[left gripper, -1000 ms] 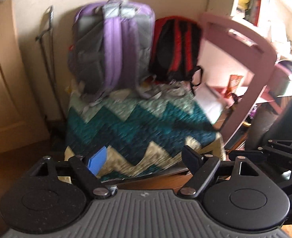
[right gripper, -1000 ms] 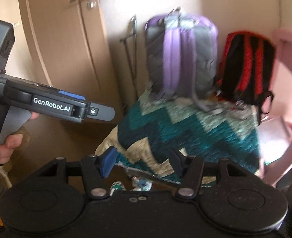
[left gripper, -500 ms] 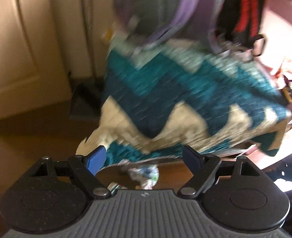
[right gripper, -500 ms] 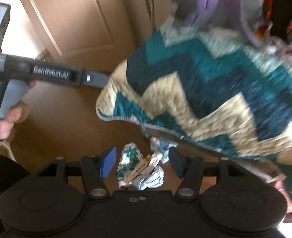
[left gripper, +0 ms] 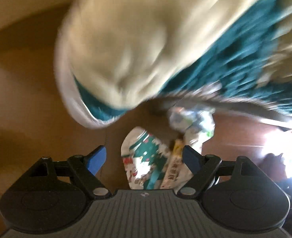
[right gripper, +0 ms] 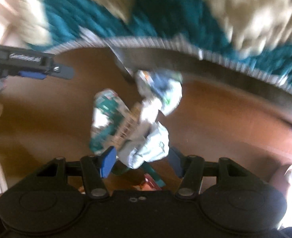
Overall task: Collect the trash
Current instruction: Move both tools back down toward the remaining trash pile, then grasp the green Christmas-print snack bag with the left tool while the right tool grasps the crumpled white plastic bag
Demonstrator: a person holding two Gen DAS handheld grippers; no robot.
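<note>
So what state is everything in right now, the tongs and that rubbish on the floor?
Left tongs: open, above the wrappers, gripping nothing.
Right tongs: open, either side of a crumpled pale wrapper, not closed on it.
Wrappers: crumpled, lying together on the wooden floor.
Blanket: draped, edge overhanging the floor.
</note>
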